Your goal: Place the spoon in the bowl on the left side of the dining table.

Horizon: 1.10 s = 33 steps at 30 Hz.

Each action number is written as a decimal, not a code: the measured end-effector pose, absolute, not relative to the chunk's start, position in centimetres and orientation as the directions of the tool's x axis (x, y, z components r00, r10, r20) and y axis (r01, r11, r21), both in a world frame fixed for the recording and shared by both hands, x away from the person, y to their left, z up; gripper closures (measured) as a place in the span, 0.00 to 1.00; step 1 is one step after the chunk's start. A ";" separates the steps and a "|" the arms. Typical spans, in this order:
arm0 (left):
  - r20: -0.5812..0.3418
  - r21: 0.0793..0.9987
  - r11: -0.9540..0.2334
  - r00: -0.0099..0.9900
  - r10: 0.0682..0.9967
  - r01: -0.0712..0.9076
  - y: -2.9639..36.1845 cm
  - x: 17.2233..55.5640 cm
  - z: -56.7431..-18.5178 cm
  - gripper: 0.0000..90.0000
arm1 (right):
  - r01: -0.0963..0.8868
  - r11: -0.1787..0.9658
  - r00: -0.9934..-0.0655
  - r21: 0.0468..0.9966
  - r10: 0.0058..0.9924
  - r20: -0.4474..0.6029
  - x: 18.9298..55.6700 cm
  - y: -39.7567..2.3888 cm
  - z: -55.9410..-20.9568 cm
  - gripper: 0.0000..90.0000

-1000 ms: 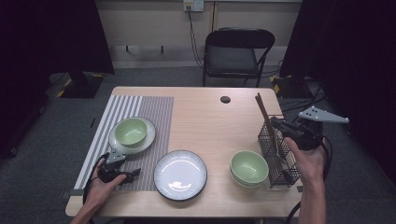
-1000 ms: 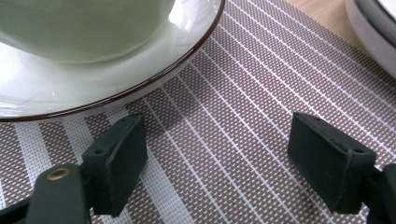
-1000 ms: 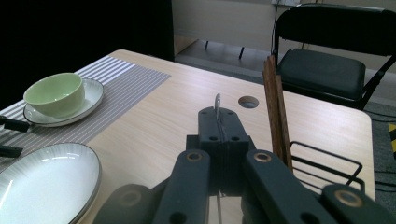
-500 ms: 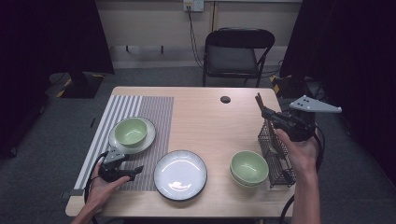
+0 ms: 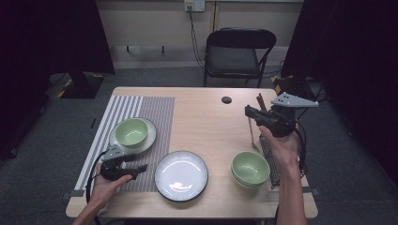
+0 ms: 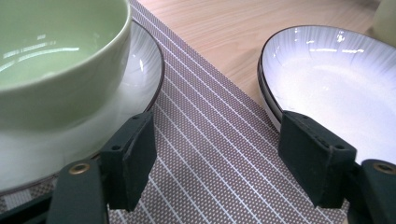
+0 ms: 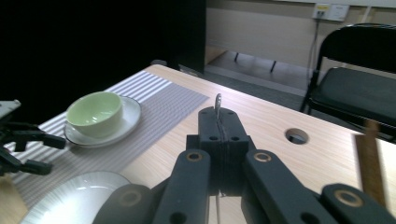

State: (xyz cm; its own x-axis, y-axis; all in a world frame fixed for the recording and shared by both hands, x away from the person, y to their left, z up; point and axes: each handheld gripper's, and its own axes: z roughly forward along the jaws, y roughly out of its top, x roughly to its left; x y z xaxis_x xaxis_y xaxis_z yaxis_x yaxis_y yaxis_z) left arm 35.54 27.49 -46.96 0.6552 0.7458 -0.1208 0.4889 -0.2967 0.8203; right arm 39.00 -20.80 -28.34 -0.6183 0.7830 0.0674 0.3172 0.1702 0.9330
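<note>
On the pale wooden desk (image 5: 206,122), the right gripper (image 5: 249,112) has its jaws clamped on a thin metal spoon (image 5: 252,136) hanging below them, so carry it slowly while the left gripper (image 5: 138,168) waits, jaws apart and just closing a little on nothing.

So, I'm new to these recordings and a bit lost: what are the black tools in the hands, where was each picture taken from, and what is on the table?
A person sits at a wooden table with a hand-held two-jaw gripper in each hand. One picture comes from a fixed camera above; the other two come from small cameras riding on the grippers, looking along their black jaws.

On the table: a striped mat, a green bowl on a saucer, a white plate, stacked green bowls and a wire rack at the right edge.

The left gripper rests low over the mat, jaws open with nothing between them, though they have just been closing a little. The right gripper is shut on a thin metal utensil, held in the air beside the rack; I cannot tell which kind.
</note>
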 end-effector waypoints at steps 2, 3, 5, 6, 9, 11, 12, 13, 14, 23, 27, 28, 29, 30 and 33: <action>-0.124 0.825 -0.297 0.668 0.734 0.481 27.2 35.6 -46.7 0.31 | 0.318 0.172 -0.625 0.932 0.777 0.070 39.2 -20.2 -28.4 0.99; -0.128 0.830 -0.290 0.668 0.733 0.477 27.1 35.6 -46.5 0.31 | 0.317 0.175 -0.635 0.932 0.769 0.071 39.4 -19.8 -28.4 0.99; -0.135 0.837 -0.281 0.673 0.727 0.471 26.9 35.7 -46.1 0.31 | 0.317 0.175 -0.645 0.932 0.760 0.077 39.6 -19.1 -28.4 1.00; -0.136 0.839 -0.278 0.675 0.725 0.468 26.8 35.8 -45.8 0.32 | 0.316 0.177 -0.649 0.932 0.757 0.077 39.7 -18.8 -28.5 0.99; -0.144 0.847 -0.268 0.683 0.716 0.459 26.4 36.2 -45.2 0.33 | 0.317 0.166 -0.660 0.934 0.745 0.092 40.1 -18.0 -28.5 0.99; -0.140 0.852 -0.269 0.691 0.709 0.449 26.1 36.5 -44.8 0.34 | 0.313 0.168 -0.671 0.935 0.736 0.092 40.2 -17.4 -28.5 1.00; -0.138 0.854 -0.270 0.695 0.706 0.444 25.8 36.7 -44.6 0.34 | 0.315 0.169 -0.672 0.934 0.734 0.094 40.3 -17.2 -28.5 0.99; -0.134 0.858 -0.271 0.699 0.702 0.437 25.6 36.8 -44.4 0.34 | 0.315 0.171 -0.678 0.933 0.729 0.095 40.4 -16.9 -28.6 0.99; -0.140 0.860 -0.267 0.704 0.696 0.435 25.4 36.9 -44.2 0.34 | 0.315 0.169 -0.679 0.934 0.727 0.098 40.5 -16.7 -28.6 0.99; -0.109 0.887 -0.287 0.769 0.630 0.362 22.8 37.6 -41.8 0.36 | 0.305 0.156 -0.715 0.940 0.689 0.117 40.9 -14.6 -28.3 0.99; -0.085 0.900 -0.295 0.794 0.601 0.320 21.4 38.1 -40.3 0.38 | 0.301 0.163 -0.729 0.940 0.674 0.117 41.1 -13.5 -28.0 0.99; -0.083 0.905 -0.294 0.805 0.587 0.308 21.1 38.2 -40.0 0.38 | 0.297 0.163 -0.736 0.941 0.667 0.116 41.1 -13.2 -27.9 0.99; -0.083 0.908 -0.291 0.811 0.579 0.301 20.9 38.3 -39.7 0.39 | 0.294 0.162 -0.740 0.942 0.662 0.117 41.1 -12.9 -27.8 0.99; -0.087 0.911 -0.284 0.814 0.574 0.298 20.6 38.4 -39.5 0.40 | 0.292 0.160 -0.743 0.943 0.659 0.118 41.1 -12.6 -27.8 0.99; -0.097 0.914 -0.282 0.830 0.549 0.293 19.4 38.8 -39.0 0.41 | 0.292 0.158 -0.753 0.943 0.645 0.125 41.3 -11.6 -28.0 0.99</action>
